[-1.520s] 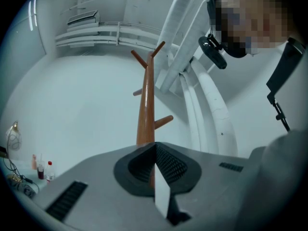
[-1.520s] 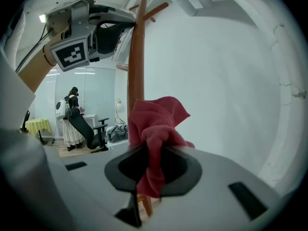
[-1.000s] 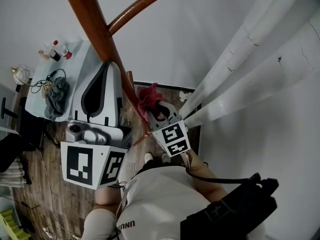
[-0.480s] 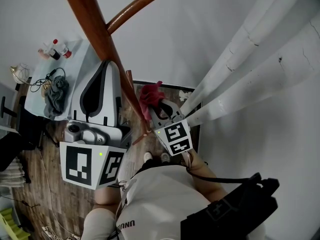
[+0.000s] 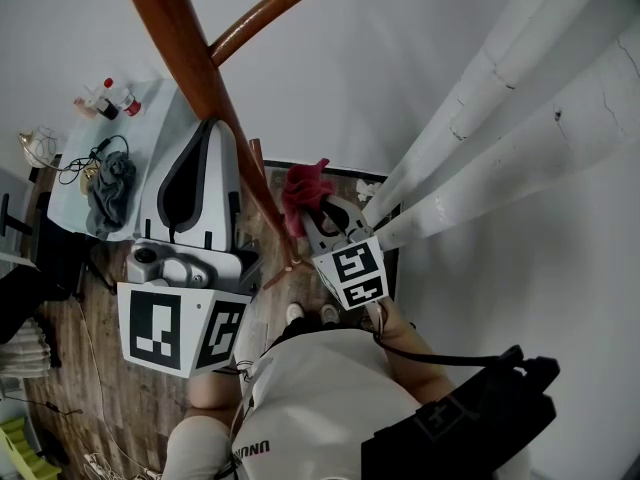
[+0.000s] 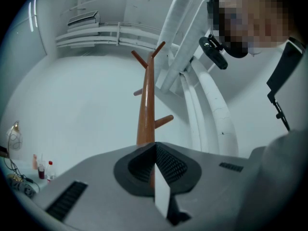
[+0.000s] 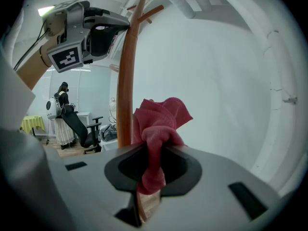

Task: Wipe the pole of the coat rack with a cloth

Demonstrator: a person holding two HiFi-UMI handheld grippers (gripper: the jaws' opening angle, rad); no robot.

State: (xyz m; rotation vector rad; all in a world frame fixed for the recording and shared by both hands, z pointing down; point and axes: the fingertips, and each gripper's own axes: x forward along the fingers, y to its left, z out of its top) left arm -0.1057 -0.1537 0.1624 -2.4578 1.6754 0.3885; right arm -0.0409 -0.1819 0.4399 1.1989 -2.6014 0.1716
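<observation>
The brown wooden pole of the coat rack slants from the top left down to the floor in the head view, with a peg branching off. My right gripper is shut on a red cloth, which sits right beside the lower pole. In the right gripper view the bunched cloth sticks up from the jaws just right of the pole. My left gripper stands close to the pole's left side, shut with nothing between its jaws. In the left gripper view the pole rises behind those jaws.
Thick white pipes run along the wall at the right. A pale table at the left bears small bottles, a cable and a grey rag. An office chair and a person stand far back in the room.
My right gripper with the red cloth has slid a little farther up along the pole. The left gripper has barely shifted.
</observation>
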